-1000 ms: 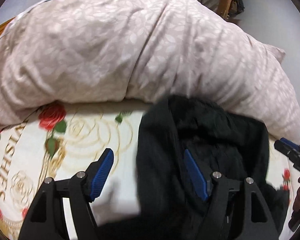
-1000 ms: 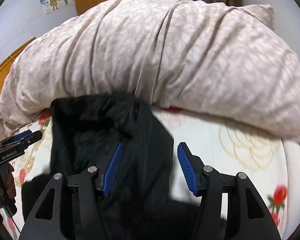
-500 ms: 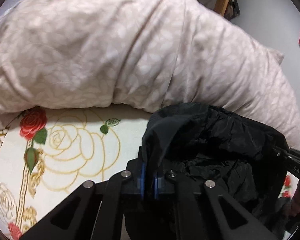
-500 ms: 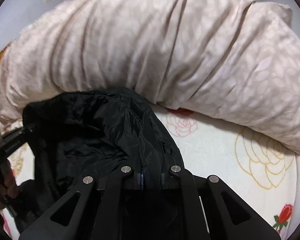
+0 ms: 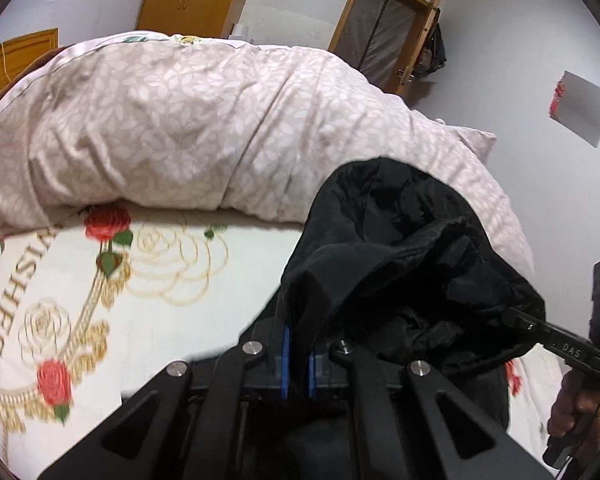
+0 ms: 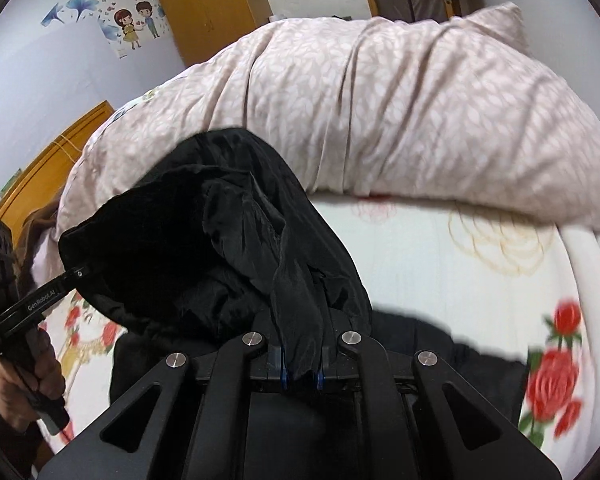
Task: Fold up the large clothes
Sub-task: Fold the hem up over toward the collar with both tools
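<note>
A black garment (image 5: 412,264) hangs lifted above the bed, bunched between both grippers. My left gripper (image 5: 297,354) is shut on its left edge, with black cloth pinched between the blue pads. In the right wrist view the same black garment (image 6: 228,248) drapes over my right gripper (image 6: 301,368), which is shut on a fold of its shiny lining. The right gripper also shows at the right edge of the left wrist view as a black arm (image 5: 560,344) clamped on the cloth. The left gripper's arm (image 6: 40,300) appears at the left of the right wrist view, held by a hand.
A bulky pink leaf-patterned duvet (image 5: 204,128) lies heaped across the back of the bed. The rose-print bedsheet (image 5: 112,304) spreads below the garment. A wooden wardrobe (image 6: 208,8), a door (image 5: 384,36) and grey walls stand behind.
Both grippers went from open around the garment's edges to shut on the cloth. They then rose and pulled back, lifting the black garment off the sheet.
</note>
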### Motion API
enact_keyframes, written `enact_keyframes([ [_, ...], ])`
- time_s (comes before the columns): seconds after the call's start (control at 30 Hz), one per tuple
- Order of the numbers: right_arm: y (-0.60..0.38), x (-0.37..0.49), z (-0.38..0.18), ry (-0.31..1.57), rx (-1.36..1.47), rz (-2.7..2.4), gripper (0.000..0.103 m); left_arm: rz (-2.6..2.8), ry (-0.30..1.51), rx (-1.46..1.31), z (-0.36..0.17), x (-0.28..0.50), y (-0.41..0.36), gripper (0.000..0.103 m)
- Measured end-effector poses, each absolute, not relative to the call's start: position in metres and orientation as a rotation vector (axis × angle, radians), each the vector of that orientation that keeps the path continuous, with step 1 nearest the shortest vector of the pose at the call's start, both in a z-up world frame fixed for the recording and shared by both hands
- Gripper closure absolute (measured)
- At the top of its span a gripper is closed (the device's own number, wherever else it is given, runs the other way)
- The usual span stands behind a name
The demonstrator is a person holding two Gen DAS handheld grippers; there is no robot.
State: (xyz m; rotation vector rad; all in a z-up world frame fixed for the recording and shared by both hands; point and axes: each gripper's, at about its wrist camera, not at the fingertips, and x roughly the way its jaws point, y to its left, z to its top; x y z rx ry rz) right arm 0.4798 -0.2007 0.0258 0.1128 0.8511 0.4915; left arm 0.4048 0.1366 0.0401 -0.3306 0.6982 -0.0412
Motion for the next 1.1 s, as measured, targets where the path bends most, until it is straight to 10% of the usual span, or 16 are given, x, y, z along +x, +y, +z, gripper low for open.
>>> enact_keyframes([
  [0.2, -0.213, 0.423, -0.004, 0.921, 0.135, 0.508, 0.093, -0.048, 0.727, -0.337, 0.021, 0.342, 0.12, 0.095],
  [0.57, -0.243, 0.366, -0.028, 1.011, 0.162, 0.487, 0.068, 0.002, 0.832, -0.376, -0.016, 0.259, 0.123, 0.052],
  [1.1, -0.187, 0.38, -0.003, 0.956, 0.107, 0.543, 0.068, -0.044, 0.765, -0.357, -0.001, 0.289, 0.11, 0.045],
])
